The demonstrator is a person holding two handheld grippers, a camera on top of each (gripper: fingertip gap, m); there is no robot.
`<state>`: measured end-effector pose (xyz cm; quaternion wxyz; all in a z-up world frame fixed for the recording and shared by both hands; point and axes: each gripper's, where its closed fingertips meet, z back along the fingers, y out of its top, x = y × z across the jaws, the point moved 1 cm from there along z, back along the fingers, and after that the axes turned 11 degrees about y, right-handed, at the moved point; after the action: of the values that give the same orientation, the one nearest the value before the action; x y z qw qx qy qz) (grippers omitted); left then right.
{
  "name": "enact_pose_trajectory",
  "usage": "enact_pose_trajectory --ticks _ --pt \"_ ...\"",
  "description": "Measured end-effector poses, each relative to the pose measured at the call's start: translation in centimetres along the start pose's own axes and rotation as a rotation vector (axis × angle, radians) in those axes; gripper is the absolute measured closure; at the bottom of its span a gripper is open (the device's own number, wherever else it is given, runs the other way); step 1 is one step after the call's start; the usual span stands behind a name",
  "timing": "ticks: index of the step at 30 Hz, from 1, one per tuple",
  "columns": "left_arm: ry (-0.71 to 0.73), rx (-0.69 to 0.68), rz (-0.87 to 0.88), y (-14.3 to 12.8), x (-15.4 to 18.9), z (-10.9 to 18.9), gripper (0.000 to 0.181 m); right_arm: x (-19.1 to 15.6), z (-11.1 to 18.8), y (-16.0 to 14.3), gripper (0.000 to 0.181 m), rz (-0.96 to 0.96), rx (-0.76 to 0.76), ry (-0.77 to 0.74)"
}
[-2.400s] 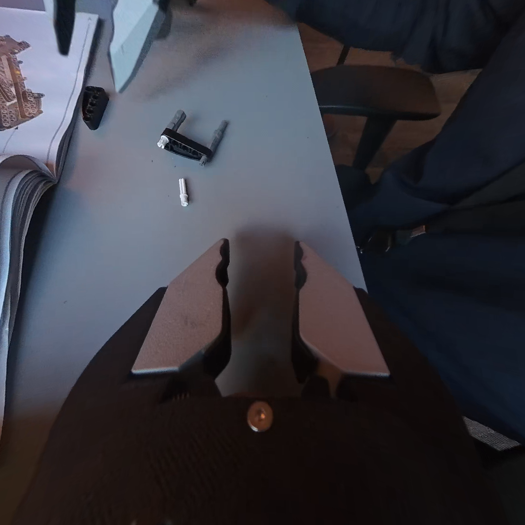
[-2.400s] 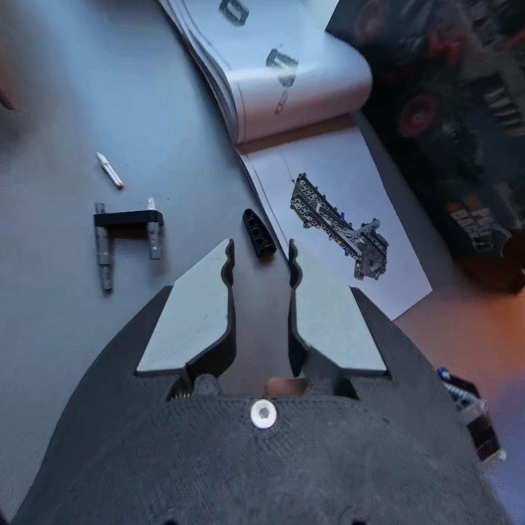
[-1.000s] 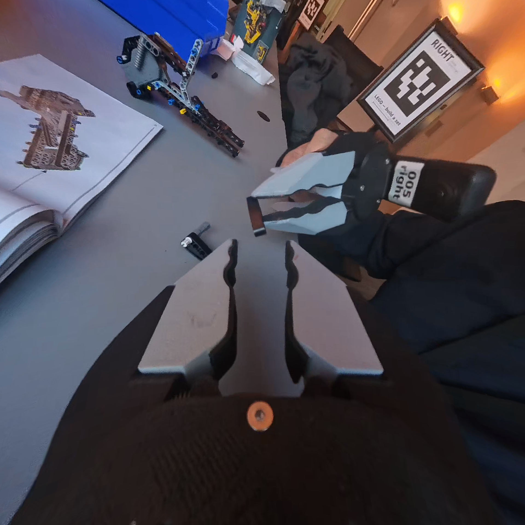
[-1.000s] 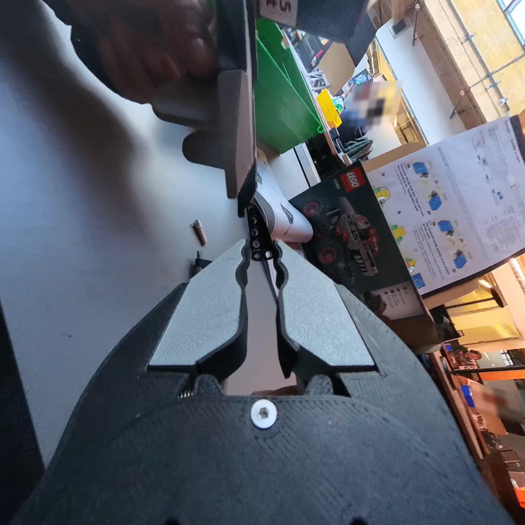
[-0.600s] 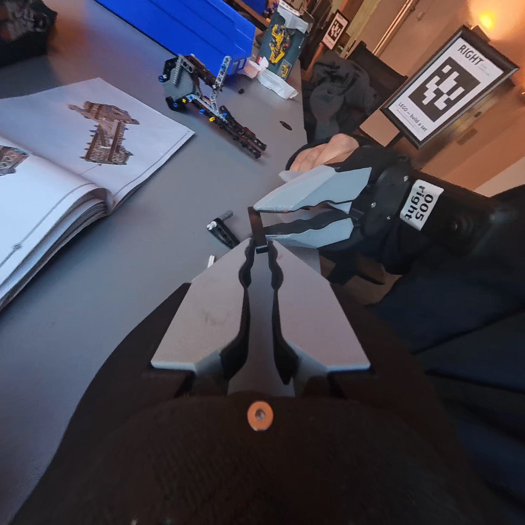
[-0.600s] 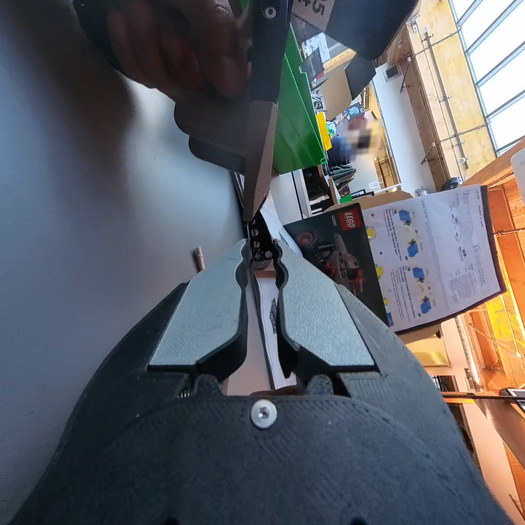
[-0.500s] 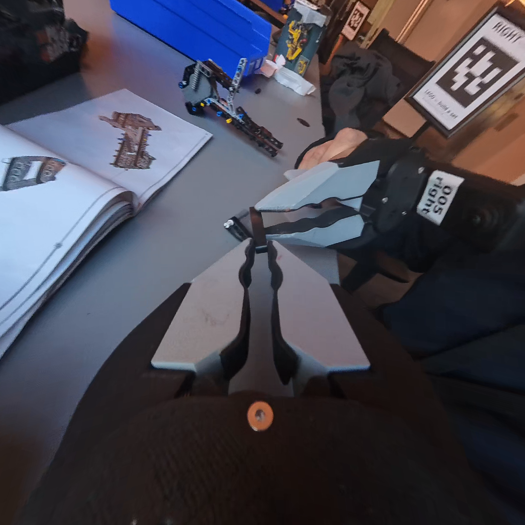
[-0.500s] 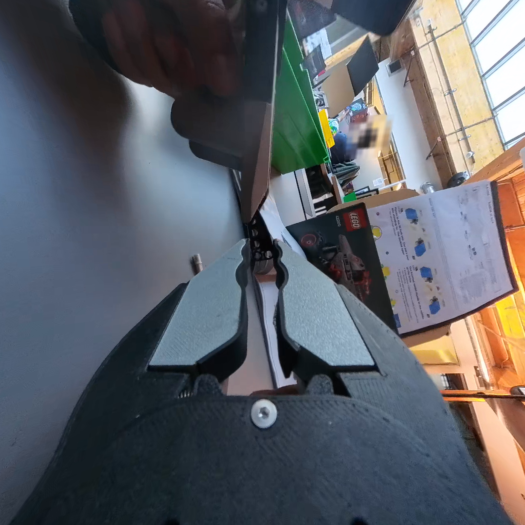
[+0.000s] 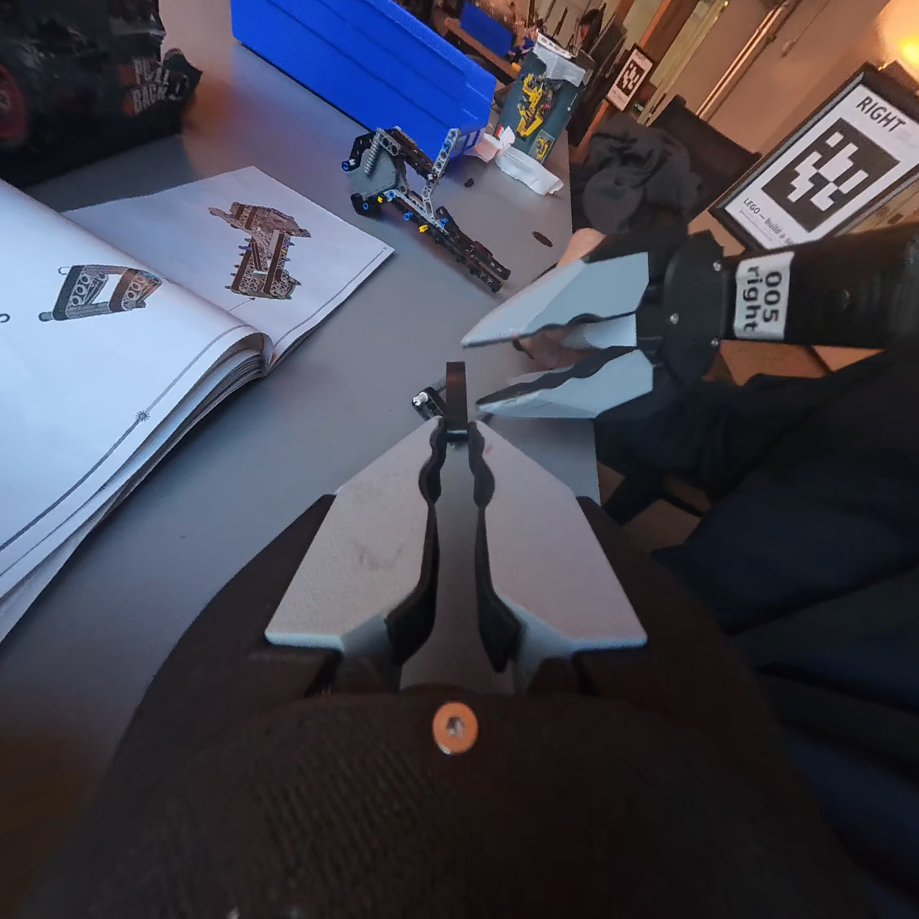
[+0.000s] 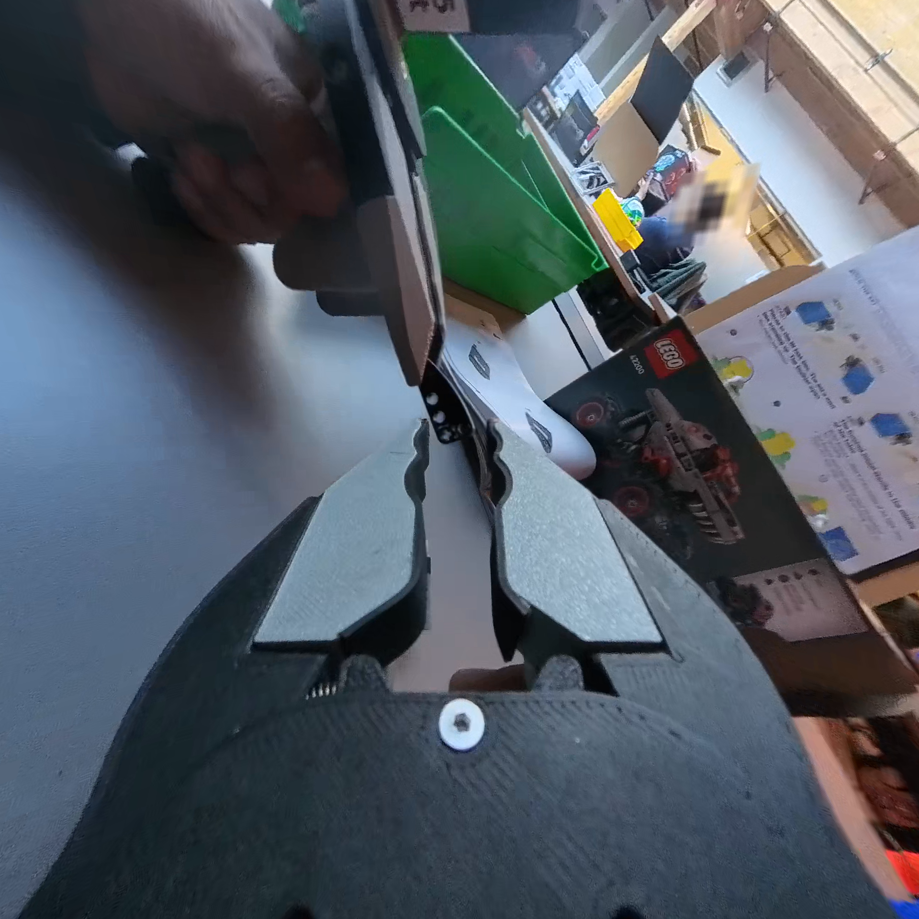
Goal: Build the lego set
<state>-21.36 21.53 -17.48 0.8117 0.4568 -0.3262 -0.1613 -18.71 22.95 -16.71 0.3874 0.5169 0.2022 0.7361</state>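
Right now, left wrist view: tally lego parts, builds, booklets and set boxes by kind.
Black beam, held in the left gripper jaws: 1
Small pinned assembly: 1
Partial chassis build: 1
Open instruction booklet: 1
Set boxes: 2, dark box and yellow-printed box
Total: 6

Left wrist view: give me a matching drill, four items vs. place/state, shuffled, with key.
Items:
1. black beam
2. right tool
3. manual
4. chassis

Place or state:
A. lying open on the table, left side
B. open, holding nothing
C. standing on the table in front of the blue bins
D. pinched at one end by the left tool, sticking up

Pairs: 1-D, 2-B, 3-A, 4-C
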Motion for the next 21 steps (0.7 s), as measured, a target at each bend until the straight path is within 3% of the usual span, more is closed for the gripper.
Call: enact_pose_trajectory --ticks 7,14,21 --pt "-0.069 -0.021 0.052 -0.2 0.6 -0.1 0.176 0.0 0.7 -0.1 0.155 -0.122 0.08 0.094" --pt "-0.095 -0.036 0.041 -0.5 1.4 -0.4 0.176 -1.2 0.2 0.0 0.16 -0.072 0.05 0.126" --pt "-0.019 0.014 -0.151 0.0 1.7 0.0 0.176 -0.4 1.0 0.1 0.159 -0.22 0.103 0.176"
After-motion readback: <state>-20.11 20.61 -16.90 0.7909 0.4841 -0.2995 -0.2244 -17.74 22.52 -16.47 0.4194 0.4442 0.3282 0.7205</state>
